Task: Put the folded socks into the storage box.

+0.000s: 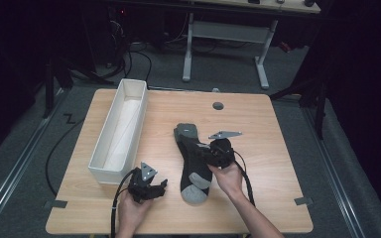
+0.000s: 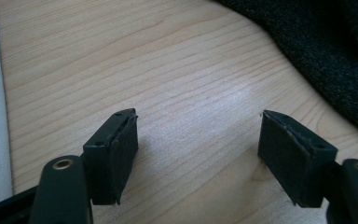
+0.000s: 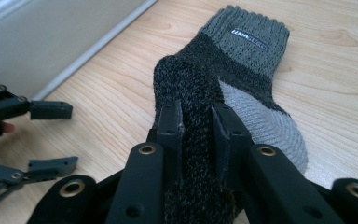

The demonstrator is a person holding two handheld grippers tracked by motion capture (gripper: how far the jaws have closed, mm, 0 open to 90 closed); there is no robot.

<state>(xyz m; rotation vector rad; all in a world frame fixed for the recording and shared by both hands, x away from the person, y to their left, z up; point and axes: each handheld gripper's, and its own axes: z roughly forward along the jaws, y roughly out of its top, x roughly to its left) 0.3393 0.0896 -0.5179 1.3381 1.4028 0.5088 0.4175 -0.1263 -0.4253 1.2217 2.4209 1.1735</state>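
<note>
A dark grey sock [image 1: 191, 158] with light grey toe, heel and cuff lies lengthwise in the middle of the wooden table [image 1: 263, 124]. My right gripper [image 1: 204, 151] is at its middle. In the right gripper view the right gripper [image 3: 196, 121] is shut on a raised fold of the sock [image 3: 242, 60], with knit filling the gap between the pads. My left gripper [image 1: 159, 187] rests low near the front edge, left of the sock's toe. Its jaws stand wide apart in the left gripper view, the left gripper [image 2: 198, 140] holding nothing over bare wood, with the sock [image 2: 326, 51] at upper right.
A long white open box [image 1: 106, 176] stands along the table's left side, close to the left gripper [image 3: 72, 136]; its wall [image 3: 51, 37] shows in the right gripper view. A round grommet hole [image 1: 218, 105] is near the far edge. A desk frame [image 1: 225, 32] stands beyond the table.
</note>
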